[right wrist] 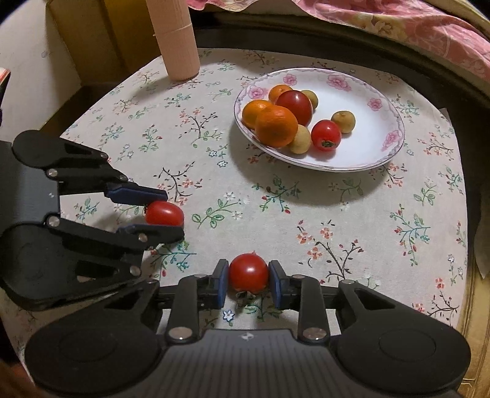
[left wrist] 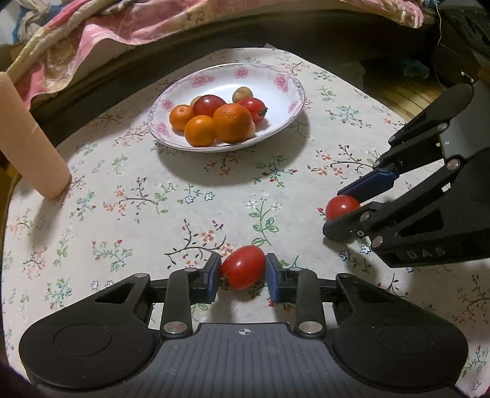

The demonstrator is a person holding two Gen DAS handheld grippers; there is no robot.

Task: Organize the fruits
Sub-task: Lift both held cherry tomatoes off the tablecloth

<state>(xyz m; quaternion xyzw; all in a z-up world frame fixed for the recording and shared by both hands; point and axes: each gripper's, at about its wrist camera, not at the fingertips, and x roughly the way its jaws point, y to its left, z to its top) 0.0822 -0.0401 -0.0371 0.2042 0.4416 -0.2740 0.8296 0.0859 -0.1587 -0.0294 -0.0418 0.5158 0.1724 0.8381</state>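
Floral cloth (left wrist: 128, 196) covers a small table; all items stand on it.

- Plate (left wrist: 275, 76): white, pink flower rim, at the far side of the cloth. Contents: three oranges, largest (left wrist: 232, 122) at the near edge; two red tomatoes, one large (left wrist: 209, 104) among the oranges, one smaller (left wrist: 253, 108) with a dark stem end; small tan-green fruits, one (left wrist: 242, 93) at the back. The right wrist view shows three of these tan fruits, one (right wrist: 343, 121) lying apart on bare plate.
- Left gripper (left wrist: 243, 271): black, blue pads (left wrist: 213, 272). Jaws narrowed onto an oval tomato (left wrist: 243, 267), a pad pressing each side. The fruit sits low over the cloth, well short of the plate; whether it touches the cloth cannot be told.
- Right gripper (right wrist: 248, 277): same build. Jaws closed onto a round tomato (right wrist: 248, 272), stem end down, just above the cloth near the front edge.
- Both held tomatoes are near each other, right gripper to the right of the left.
- Tube (left wrist: 27, 137): pale pink-beige cylinder, upright at the left edge of the cloth, apart from the plate.
- Quilt (left wrist: 137, 21): pink patterned fabric behind the table.
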